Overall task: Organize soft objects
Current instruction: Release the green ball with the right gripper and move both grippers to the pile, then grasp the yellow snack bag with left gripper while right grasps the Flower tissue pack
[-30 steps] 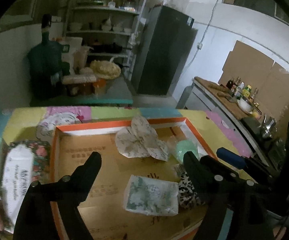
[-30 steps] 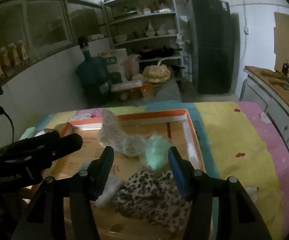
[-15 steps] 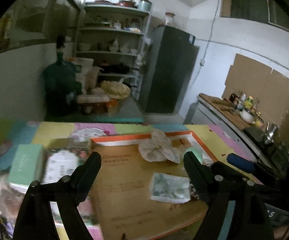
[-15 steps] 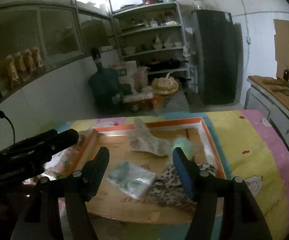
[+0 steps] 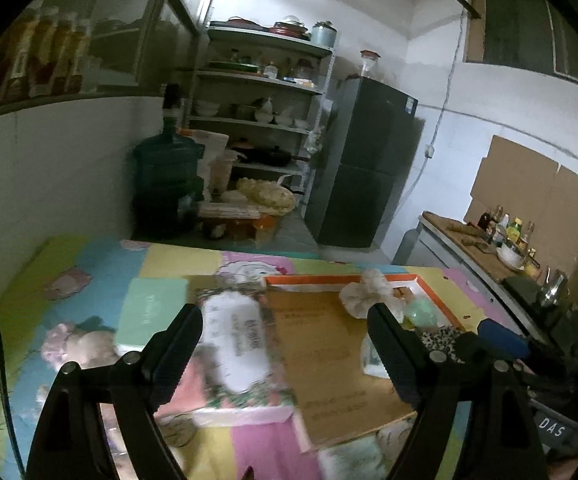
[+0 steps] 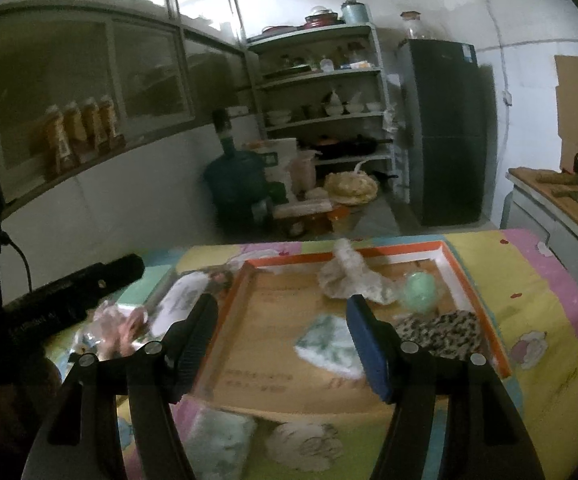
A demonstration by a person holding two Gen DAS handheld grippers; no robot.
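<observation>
Right gripper (image 6: 283, 330) at lower centre, jaws wide and empty, over an orange-rimmed tray (image 6: 465, 276) holding a leopard-print cloth (image 6: 441, 330), green pouch (image 6: 419, 290) and folded floral cloth (image 6: 329, 344)

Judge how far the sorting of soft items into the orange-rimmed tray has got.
Done: leopard cloth, green pouch and folded cloth lie in the tray. In hand: nothing; both hand-held grippers are open. Left: floral packet beside the tray.

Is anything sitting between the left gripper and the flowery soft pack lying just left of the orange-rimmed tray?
Nothing visible does. The left gripper is open and empty, and the flowery pack lies on the bedsheet straight ahead between its fingers, beside the tray.
</observation>
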